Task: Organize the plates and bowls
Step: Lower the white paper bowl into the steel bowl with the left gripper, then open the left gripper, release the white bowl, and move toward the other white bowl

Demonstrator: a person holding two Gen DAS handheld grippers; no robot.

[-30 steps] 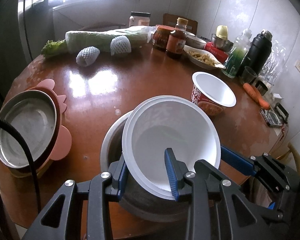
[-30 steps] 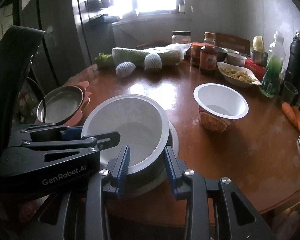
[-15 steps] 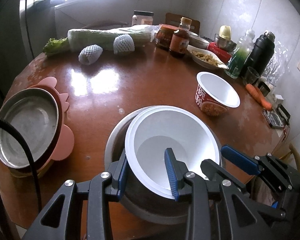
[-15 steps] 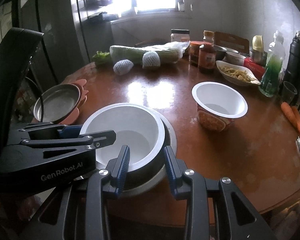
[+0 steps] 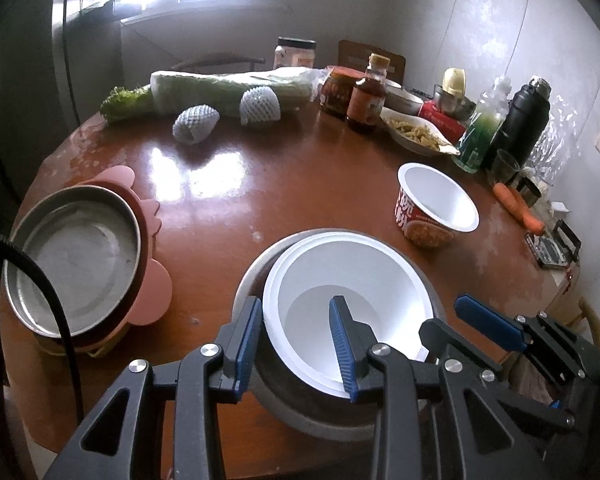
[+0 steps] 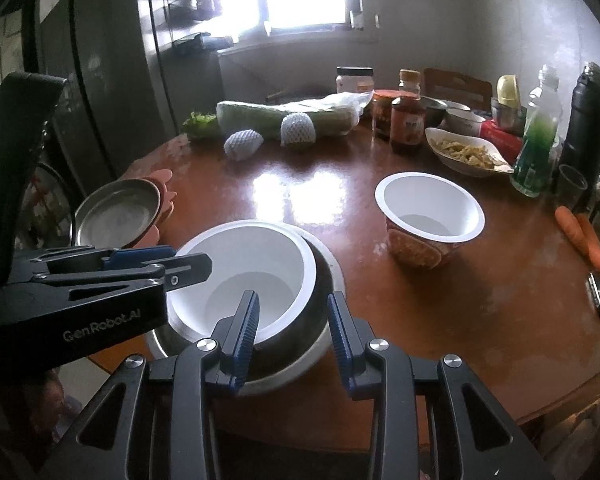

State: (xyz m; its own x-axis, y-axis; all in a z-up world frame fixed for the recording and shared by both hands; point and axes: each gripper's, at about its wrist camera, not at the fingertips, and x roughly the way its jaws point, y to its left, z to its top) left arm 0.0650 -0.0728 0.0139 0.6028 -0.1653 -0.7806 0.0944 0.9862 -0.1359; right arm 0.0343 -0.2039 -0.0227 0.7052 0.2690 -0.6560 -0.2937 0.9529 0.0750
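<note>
A white bowl (image 5: 364,276) (image 6: 256,264) sits nested inside a steel bowl (image 5: 256,280) (image 6: 324,276) near the table's front edge. My left gripper (image 5: 296,344) straddles the white bowl's near rim, one finger outside, one inside, with a gap on each side. My right gripper (image 6: 292,332) straddles the rims of both bowls on their right side, jaws apart. A second white noodle bowl (image 5: 436,208) (image 6: 432,216) stands to the right. A steel plate (image 5: 72,256) (image 6: 116,216) lies on a pink plate (image 5: 148,280) at the left.
The brown round table (image 5: 260,168) carries cabbage (image 5: 228,88), two foam-netted fruits (image 5: 196,122), jars and sauce bottles (image 5: 368,96), a dish of food (image 5: 416,132), a green bottle (image 5: 480,132), a black flask (image 5: 524,120) and carrots (image 5: 520,206) along its far and right edges.
The white bowl has come down from a tilted, raised position into the steel bowl. Both grippers moved down with it, and the left gripper's jaws look slightly wider.
</note>
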